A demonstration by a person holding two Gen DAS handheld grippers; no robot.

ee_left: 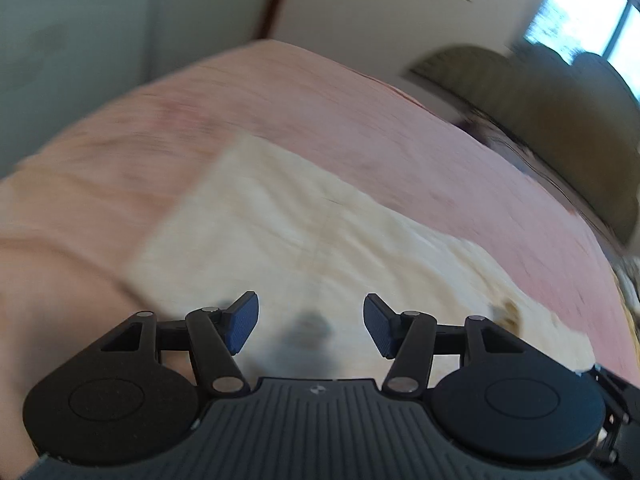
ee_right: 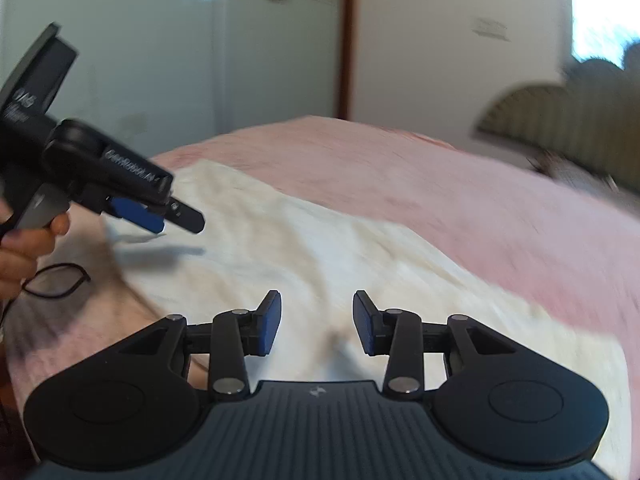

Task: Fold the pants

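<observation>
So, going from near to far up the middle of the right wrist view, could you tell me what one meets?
Right gripper, open and empty → cream pants → pink bedspread → wall.

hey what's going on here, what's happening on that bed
A person is folding cream pants on a pink bedspread, holding a two-finger gripper in each hand. The pants lie spread flat on the bed. Right now neither gripper has hold of the cloth: the left gripper and the right gripper both hang above the pants with jaws apart and nothing between them. In the right view, the person's hand is seen holding the left gripper over the pants' left edge. The pictures are motion-blurred.
</observation>
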